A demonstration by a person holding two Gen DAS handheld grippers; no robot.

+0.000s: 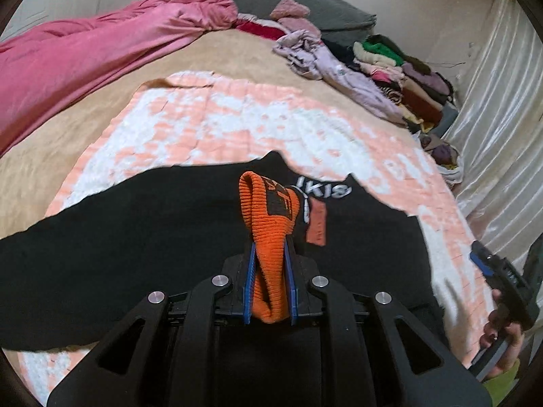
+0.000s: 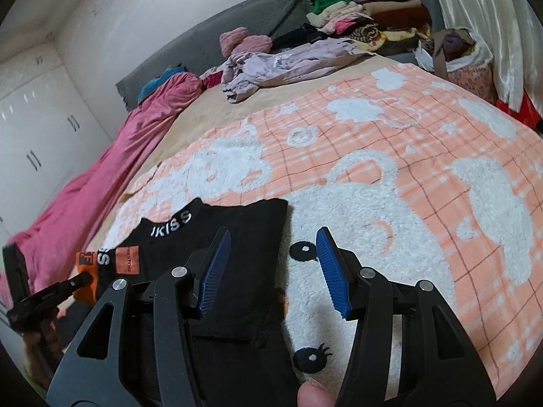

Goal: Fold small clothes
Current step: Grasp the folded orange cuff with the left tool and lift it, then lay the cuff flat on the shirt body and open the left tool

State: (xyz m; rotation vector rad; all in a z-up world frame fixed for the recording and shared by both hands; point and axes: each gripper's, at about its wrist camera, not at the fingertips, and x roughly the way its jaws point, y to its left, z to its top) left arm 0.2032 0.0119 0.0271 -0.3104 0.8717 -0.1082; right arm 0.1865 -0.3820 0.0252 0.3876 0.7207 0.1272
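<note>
At the left, the left gripper [image 1: 270,254] is seen clenched on the orange ribbed cuff [image 1: 268,210] of a small black garment [image 1: 135,237], the knit bunched between its blue pads. The garment is spread on the peach-and-white blanket [image 2: 424,142] covering the bed, its white-lettered collar [image 2: 171,225] lying towards the far edge. It is judged light, soft and limp: a lifted edge would sag and drag the rest, and the thick cuff offers the firmest hold, while thin body fabric is better pinched at a hem or corner. To the right, the right gripper [image 2: 269,264] is held released above the garment's right edge, nothing between its pads. Further right, a stack of folded clothes [image 2: 366,17] is seen by the curtain [image 2: 482,10].
</note>
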